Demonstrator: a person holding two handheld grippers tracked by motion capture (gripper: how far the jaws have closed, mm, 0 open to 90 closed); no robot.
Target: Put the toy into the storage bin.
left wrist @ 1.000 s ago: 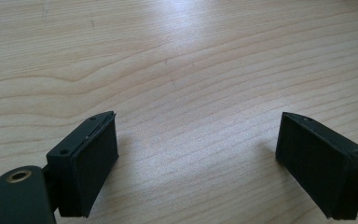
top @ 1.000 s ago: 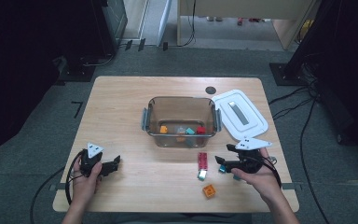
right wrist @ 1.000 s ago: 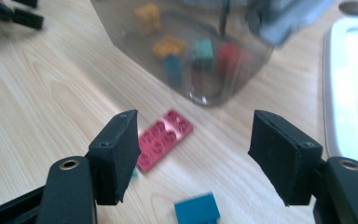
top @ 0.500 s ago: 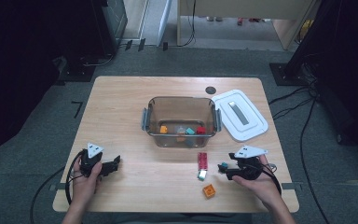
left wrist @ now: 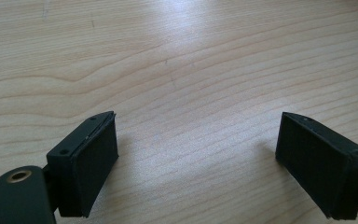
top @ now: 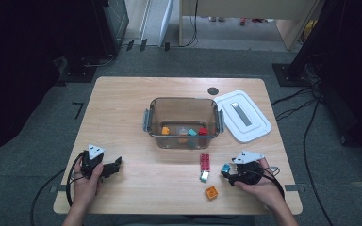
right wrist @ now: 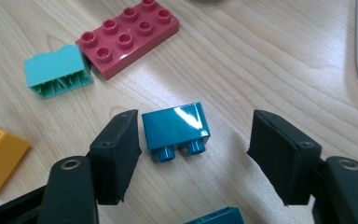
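In the right gripper view the right gripper (right wrist: 193, 154) stands open, its jaws having just closed a little, with the teal brick (right wrist: 176, 127) lying on its side on the table (right wrist: 270, 60) between them, close against the left jaw and apart from the right one. In the high view that brick (top: 226, 168) lies at lower right. The left gripper (left wrist: 196, 163) stands open over bare wood.

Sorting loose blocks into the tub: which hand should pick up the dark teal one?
Right. The right gripper already has its open jaws on either side of the dark teal block. The left gripper sits far across the table over bare wood.
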